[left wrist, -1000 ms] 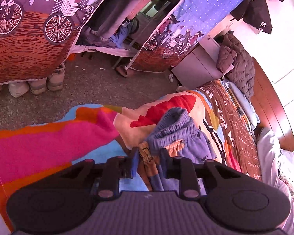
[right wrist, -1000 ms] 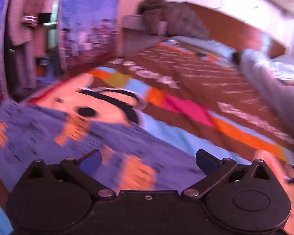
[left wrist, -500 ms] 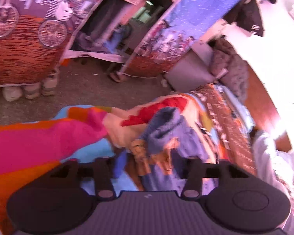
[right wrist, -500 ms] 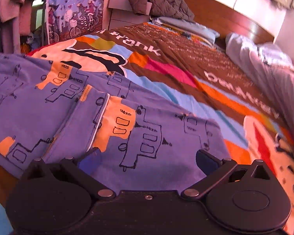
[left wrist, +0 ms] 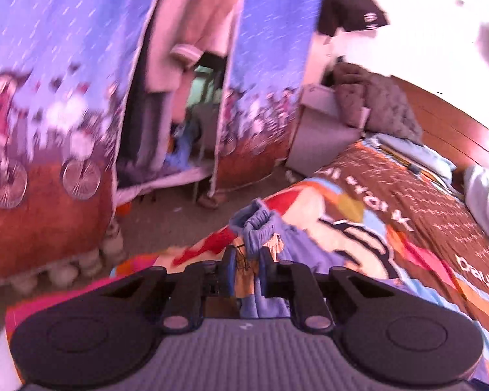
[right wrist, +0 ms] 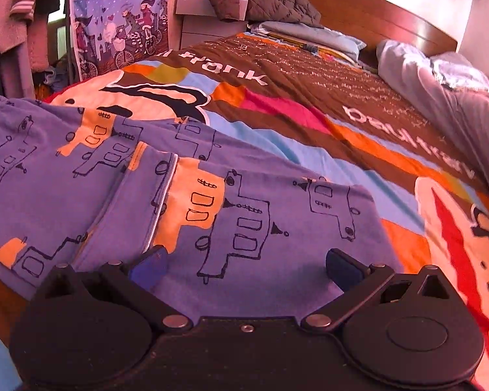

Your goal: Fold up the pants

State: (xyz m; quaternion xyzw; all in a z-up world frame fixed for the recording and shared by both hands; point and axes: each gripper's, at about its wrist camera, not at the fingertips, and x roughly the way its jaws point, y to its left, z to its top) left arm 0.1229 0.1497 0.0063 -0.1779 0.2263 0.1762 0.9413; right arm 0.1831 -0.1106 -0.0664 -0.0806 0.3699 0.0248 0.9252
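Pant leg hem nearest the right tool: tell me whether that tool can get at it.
Probably yes. The right tool is open above the pants lying flat on the bedspread, nothing covering that hem.

Soft matt cloth pants (right wrist: 244,215)

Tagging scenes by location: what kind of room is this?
Most likely a home bedroom: a bed with a colourful bedspread and wooden headboard, a fabric wardrobe with clothes hanging inside, and the blue patterned pants laid out on the bed.

Left view motion-blurred, wall glare upper right; right view sharp; fisheye-bent edges, purple cast
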